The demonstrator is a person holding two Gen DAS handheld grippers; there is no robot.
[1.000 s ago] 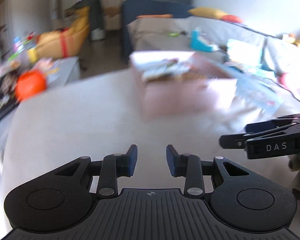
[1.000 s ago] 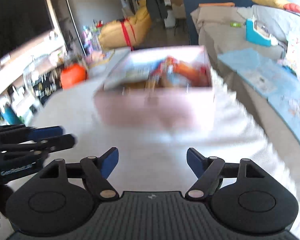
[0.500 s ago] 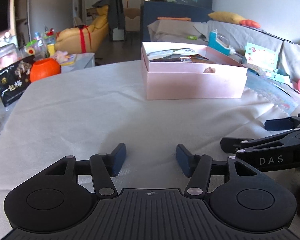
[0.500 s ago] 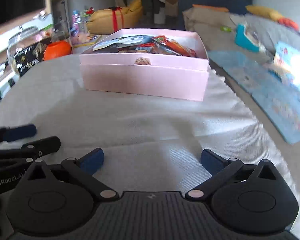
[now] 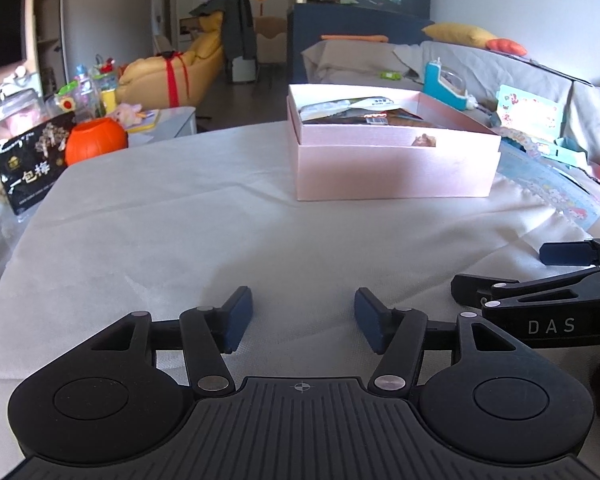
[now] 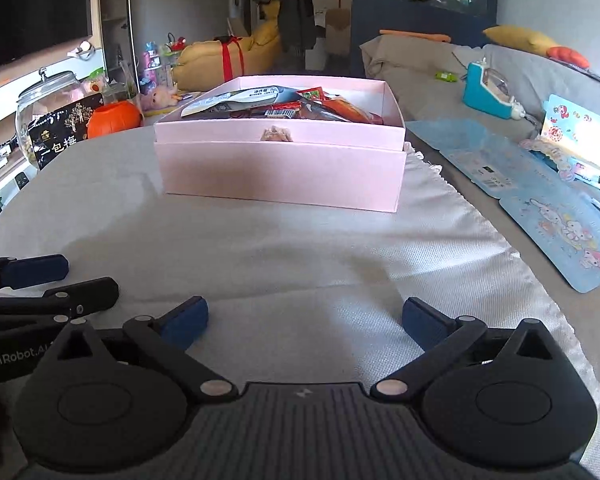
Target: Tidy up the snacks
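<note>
Left tongs [image 5: 303, 314] spread, nothing between the pads; right tongs [image 6: 305, 322] spread wider, likewise bare. Both low over the cloth-covered counter [image 6: 260, 256], side by side, each visible at the edge of the other's view.

Straight ahead of both tongs, well apart from them: pink box [image 6: 280, 168], lid off, seated in a slightly wider pink base. Inside, snack packets [image 6: 276, 106] heaped loosely, a grey-white pouch on top toward the left, red and orange wrappers toward the right. Bare cloth between tongs and box, no loose packet there.

Snacks already in the box, then. Fits a finished tidy-up with the tongs drawn back, or equally a box waiting for its contents to be sorted. Cannot settle which from this alone.

Handling, as a judgement: packets probably light, thin foil or plastic film, slick and crinkly, soft enough to buckle, contents likely crushable under a hard squeeze. Best hold probably on a flat sealed edge or corner, pinched gently, not across the puffed middle. Box itself likely stiff card, light, prone to sliding on the cloth if pushed; a side wall near the rim offers a thin edge to pinch.

Beyond the counter to the left of the tongs, an orange pumpkin pot [image 5: 96, 140] and a black bag [image 5: 30, 168].
</note>
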